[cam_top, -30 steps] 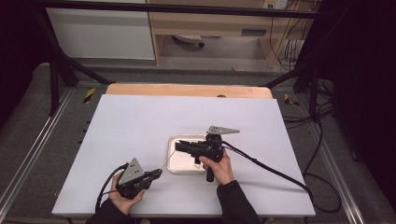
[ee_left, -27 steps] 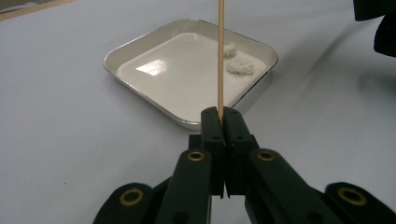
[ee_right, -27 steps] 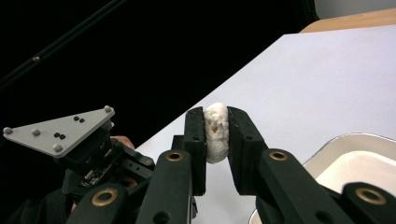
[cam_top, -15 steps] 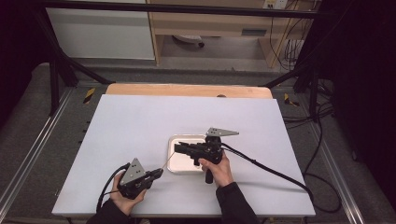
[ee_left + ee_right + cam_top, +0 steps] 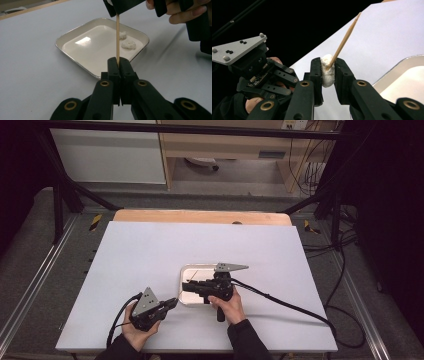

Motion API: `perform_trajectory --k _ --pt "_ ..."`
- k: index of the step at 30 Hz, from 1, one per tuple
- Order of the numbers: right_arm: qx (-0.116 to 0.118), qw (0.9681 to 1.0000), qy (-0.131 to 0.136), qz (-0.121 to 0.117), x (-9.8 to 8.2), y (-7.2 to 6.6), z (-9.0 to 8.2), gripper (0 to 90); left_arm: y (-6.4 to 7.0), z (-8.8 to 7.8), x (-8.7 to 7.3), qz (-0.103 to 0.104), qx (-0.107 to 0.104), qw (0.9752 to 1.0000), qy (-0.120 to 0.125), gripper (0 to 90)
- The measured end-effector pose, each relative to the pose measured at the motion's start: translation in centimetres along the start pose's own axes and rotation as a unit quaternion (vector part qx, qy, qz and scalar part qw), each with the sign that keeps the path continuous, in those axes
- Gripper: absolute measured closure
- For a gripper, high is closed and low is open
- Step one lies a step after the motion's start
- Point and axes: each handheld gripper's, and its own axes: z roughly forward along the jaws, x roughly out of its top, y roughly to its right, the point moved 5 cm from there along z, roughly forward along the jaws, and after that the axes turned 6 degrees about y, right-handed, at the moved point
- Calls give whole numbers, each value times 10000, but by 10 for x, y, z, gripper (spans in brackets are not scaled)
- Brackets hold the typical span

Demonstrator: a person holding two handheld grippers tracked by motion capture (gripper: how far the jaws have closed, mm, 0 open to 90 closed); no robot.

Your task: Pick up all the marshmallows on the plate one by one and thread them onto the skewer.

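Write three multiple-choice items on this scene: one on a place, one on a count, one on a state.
1. Where is the tray?
A. at the table's far edge
B. in front of the hands
C. on the floor

2. How many white lumps lie in the tray?
A. two
B. five
C. none

3. What do the right tongs do?
A. hang open
B. grip a spoon
C. grip a white lump with the skewer stuck in it

Answers: 1 B, the high view shows the tray just beyond both hands. 2 A, the left gripper view shows two. 3 C, the right gripper view shows the lump between the jaws.
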Motion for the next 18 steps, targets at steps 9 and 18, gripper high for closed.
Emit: perform_trajectory --k 9,18 --pt "-52 9998 -202 19 -13 0 4 765 4 9 3 -70 43 10000 46 888" --pt "-150 9994 -315 -36 -17 1 5 727 5 12 1 -116 54 9999 30 888"
